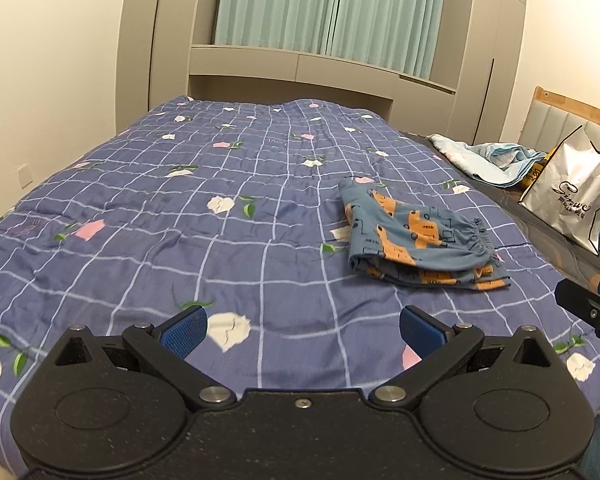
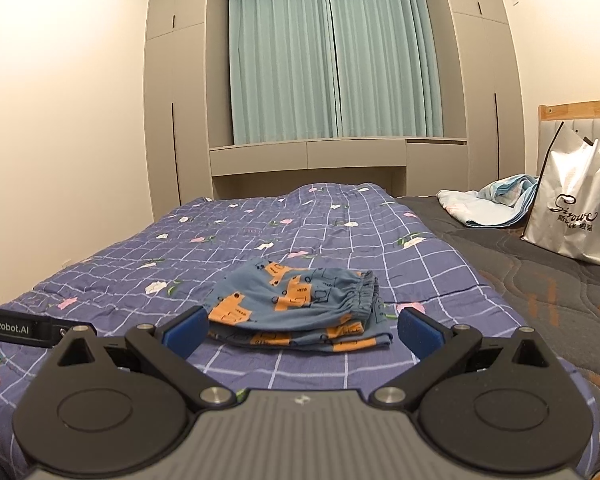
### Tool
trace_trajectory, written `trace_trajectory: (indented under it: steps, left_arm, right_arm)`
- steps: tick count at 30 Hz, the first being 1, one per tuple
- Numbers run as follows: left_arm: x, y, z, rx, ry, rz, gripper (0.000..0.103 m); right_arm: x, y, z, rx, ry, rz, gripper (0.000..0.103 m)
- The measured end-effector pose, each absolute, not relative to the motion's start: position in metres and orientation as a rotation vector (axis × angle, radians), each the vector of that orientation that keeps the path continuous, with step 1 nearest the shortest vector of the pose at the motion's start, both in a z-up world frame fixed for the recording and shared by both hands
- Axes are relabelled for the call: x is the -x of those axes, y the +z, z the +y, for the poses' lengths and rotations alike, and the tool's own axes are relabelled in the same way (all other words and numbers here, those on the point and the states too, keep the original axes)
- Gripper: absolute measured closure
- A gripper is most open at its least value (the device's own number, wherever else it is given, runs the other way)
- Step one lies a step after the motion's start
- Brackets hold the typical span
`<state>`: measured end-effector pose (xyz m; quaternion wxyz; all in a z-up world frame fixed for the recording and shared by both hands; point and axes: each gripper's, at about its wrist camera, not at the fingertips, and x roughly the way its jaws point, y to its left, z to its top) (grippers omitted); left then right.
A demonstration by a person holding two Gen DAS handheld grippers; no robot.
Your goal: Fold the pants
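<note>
Patterned pants [image 2: 300, 308] lie folded into a compact stack on the quilt [image 2: 260, 240], just ahead of the right claw [image 2: 301, 330]. Left claw [image 1: 303, 330] sits off to their left. Both claws spread wide, gripping nothing; fold likely finished.

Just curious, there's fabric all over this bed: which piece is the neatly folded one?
The blue pants with orange trucks, stacked flat on the checked quilt. The pale blue cloth by the white bag lies crumpled.
</note>
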<state>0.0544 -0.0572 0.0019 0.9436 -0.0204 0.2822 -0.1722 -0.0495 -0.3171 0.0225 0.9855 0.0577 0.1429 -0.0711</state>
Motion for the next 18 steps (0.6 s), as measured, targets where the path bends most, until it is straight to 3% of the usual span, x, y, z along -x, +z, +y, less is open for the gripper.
trace_trajectory:
  steps: [18]
  left_arm:
    - [-0.027,-0.026,-0.049,0.017,-0.31,0.583,0.001]
  right_arm:
    - [0.068,-0.001,-0.306,-0.107,-0.161,0.318,0.0]
